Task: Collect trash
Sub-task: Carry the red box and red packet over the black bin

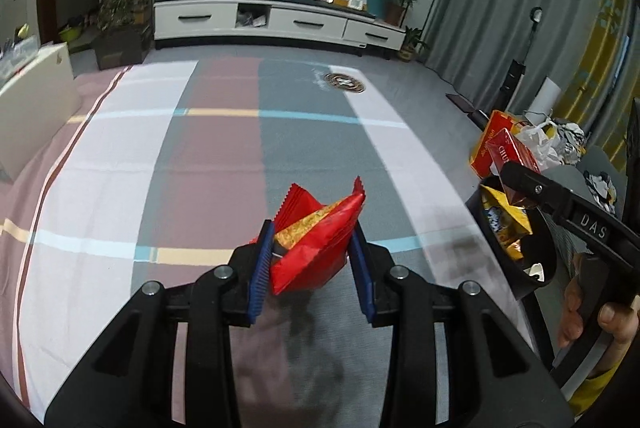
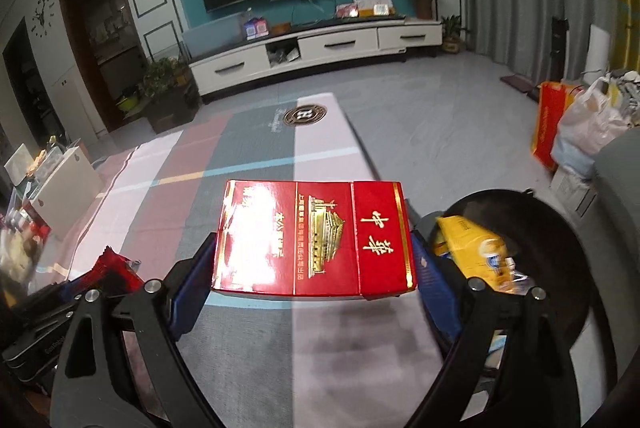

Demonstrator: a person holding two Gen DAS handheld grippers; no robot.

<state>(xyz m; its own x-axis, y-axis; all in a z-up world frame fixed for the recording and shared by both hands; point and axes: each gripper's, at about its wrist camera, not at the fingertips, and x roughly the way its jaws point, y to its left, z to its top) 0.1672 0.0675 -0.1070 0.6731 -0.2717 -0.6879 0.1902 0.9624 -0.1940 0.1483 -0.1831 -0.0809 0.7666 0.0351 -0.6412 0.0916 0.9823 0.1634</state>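
1. The left gripper (image 1: 314,260) has its blue pads partly closed, pinching a crumpled red foil snack wrapper (image 1: 316,248) above the striped pastel cloth (image 1: 208,164).
2. The right gripper (image 2: 314,268) stands wide, its pads clamped on the two ends of a flat red cardboard cigarette carton (image 2: 314,238).
3. A round black bin (image 2: 560,268), holding a yellow packet (image 2: 468,244), sits just right of the carton.

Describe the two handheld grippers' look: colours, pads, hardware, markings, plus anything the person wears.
Both grippers, left and right, have black angular linkage arms with round silver pivot bolts and ribbed blue fingers. The left view shows white "DAS" lettering on the right gripper's body. A yellow sleeve shows at the person's wrist. No cables visible.
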